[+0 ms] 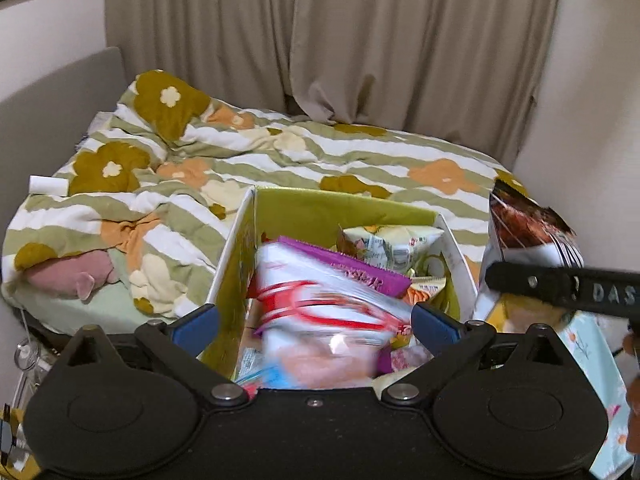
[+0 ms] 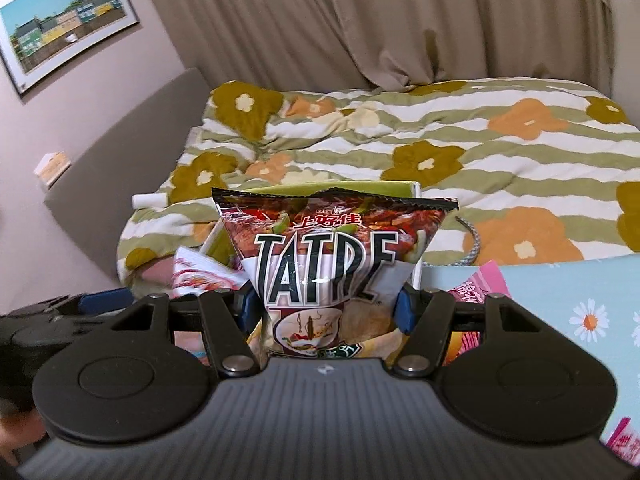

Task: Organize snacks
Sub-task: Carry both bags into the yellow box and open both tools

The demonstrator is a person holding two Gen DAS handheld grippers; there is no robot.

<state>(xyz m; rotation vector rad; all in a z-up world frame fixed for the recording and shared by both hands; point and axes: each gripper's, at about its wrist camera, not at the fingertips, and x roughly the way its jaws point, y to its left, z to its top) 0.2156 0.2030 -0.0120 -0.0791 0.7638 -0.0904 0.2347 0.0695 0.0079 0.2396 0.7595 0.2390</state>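
Note:
A cardboard box with a green inside stands on the bed and holds several snack packets, among them a purple one and a pale one. My left gripper is over it with its blue pads wide apart. A blurred white-and-red snack bag lies between the pads, and neither pad presses on it. My right gripper is shut on a dark brown chip bag, held upright just right of the box. That bag and a right fingertip show in the left wrist view.
A floral striped quilt covers the bed, with beige curtains behind. A light blue daisy-print box with pink packets sits at the right. A pink plush lies at the left bed edge. A framed picture hangs on the wall.

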